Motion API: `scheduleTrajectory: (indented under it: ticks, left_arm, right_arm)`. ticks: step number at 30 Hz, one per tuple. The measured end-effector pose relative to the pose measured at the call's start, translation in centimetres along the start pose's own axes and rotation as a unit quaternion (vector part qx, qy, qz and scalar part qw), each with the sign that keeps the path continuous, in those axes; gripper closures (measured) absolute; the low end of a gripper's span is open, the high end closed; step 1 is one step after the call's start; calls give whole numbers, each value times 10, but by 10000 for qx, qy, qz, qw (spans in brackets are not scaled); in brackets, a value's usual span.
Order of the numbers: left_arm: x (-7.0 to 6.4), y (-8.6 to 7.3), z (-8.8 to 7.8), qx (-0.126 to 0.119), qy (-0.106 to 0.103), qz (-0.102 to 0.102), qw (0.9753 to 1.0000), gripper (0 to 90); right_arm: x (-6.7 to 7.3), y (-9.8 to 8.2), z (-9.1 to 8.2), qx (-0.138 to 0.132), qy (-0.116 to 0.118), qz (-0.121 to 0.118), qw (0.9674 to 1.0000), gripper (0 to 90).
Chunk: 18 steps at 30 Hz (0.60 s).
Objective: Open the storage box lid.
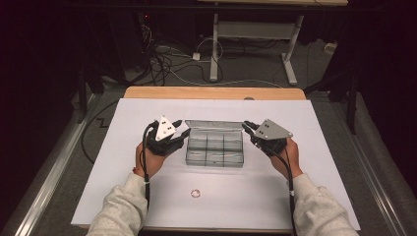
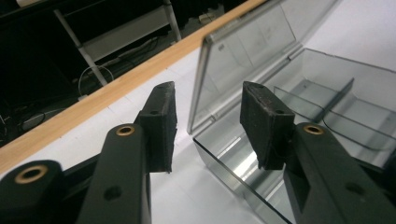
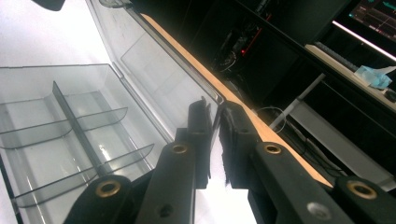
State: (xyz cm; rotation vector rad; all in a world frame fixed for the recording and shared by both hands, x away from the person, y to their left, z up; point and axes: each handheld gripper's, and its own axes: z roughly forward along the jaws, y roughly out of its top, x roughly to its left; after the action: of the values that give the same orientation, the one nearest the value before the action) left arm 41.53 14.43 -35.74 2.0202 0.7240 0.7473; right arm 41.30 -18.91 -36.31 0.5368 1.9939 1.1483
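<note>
The clear plastic box (image 1: 215, 148) sits mid-counter on the white sheet (image 1: 123, 162), its lid (image 1: 215, 125) raised at the far side and its compartments apparently empty. The right tool (image 1: 250, 129) pinches the lid's right edge, jaws together on the thin plastic. The left tool (image 1: 181, 133) has its jaws apart, straddling the box's left wall without touching. A small ring (image 1: 196, 193) lies nearer. To close the box well, steady its base with the left tool and swing the lid about its hinge.
</note>
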Motion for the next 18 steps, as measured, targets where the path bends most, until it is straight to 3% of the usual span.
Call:
scheduleTrajectory:
  ticks: [6,8,13,16,18]
  left_arm:
    - [10,8,12,-99,-74,-267,9996,535]
    - [14,10,18,-130,-203,-342,9991,539]
    - [13,12,30,-183,-409,-204,9988,585]
    - [12,13,37,-160,-342,-133,9992,585]
    - [14,13,39,-208,-320,-199,9991,600]
  right_arm:
    - [-5,2,4,-28,-2,110,9999,825]
    - [-6,2,6,-40,33,194,9998,819]
    - [-12,3,12,-43,78,385,9992,810]
    - [-15,4,16,-70,55,482,9988,800]
    - [-17,2,19,-146,61,633,9979,795]
